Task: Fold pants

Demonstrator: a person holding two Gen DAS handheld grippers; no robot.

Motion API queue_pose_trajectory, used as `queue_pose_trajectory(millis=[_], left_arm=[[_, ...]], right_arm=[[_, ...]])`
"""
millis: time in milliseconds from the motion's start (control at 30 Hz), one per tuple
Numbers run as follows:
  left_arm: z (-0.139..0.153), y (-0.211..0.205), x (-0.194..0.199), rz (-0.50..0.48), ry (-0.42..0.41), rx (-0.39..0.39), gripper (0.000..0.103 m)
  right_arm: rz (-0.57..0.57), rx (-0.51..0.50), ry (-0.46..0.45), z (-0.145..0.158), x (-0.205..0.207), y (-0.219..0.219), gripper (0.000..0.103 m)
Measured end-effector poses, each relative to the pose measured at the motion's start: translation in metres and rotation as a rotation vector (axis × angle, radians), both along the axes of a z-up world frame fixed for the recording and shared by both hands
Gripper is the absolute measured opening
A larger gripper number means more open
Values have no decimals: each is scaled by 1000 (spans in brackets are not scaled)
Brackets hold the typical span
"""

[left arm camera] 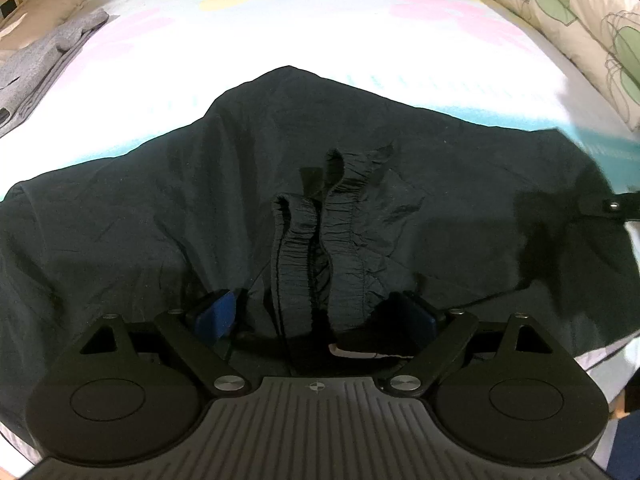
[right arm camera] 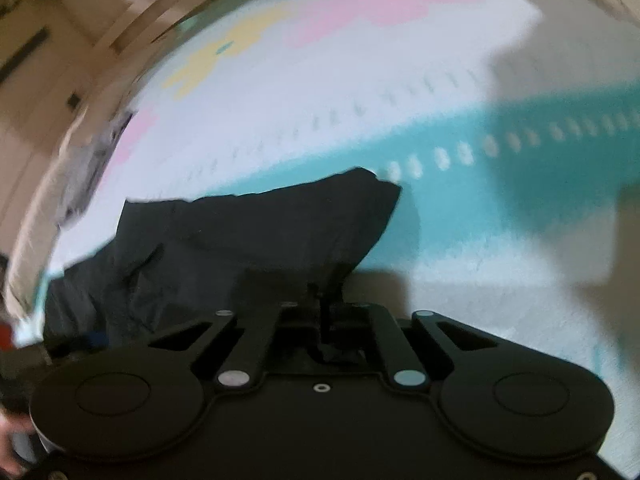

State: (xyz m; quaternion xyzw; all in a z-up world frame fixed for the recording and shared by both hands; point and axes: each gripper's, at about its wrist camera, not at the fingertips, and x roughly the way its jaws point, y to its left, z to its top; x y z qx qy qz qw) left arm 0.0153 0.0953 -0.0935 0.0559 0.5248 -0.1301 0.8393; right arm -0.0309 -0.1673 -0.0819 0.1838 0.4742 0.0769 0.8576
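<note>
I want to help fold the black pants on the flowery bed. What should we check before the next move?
1. Pants lying on the bed cover: ok.
2. Left gripper open around the bunched waistband: ok, not pinching yet.
3. Right gripper shut on cloth: ok, it appears to pinch the pants' edge.
4. Pants smooth: not ok, wrinkled at the waistband.
5. Grey clothes and pillow clear of the pants: ok.
6. Right wrist view sharp: not ok, blurred.

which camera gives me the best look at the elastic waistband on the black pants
The left wrist view. There the gathered elastic waistband stands up sharp between the open left gripper fingers. The blurred right wrist view shows only plain dark pants fabric bunched at the right gripper, no waistband.
</note>
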Motion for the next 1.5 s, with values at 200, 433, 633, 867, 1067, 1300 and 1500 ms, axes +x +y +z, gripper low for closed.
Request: queue_pose_trajectory(millis=[200,433,633,867,1067,1300,1500], left_arm=[[-3,-7,-2,-4,-5,12,94],[10,11,-7,41,-21,-66,93],[42,37,-14,81,-180,-102,93],[15,44,5,160,-80,21,93],[2,57,6,165,-28,30,102],[4,62,-2,130,-15,21,102],[24,69,-5,159,-113,43,101]], right_arm=[[26,-241,-64,27,-17,19,7],[-51,-216,56,5,-5,11,29],[-144,-335,-208,50,-29,22,103],[53,-250,-232,43,-16,70,103],[216,-290,-78,3,-1,119,103],[290,-342,-30,-9,-7,132,103],[170,-212,-153,22,10,131,102]])
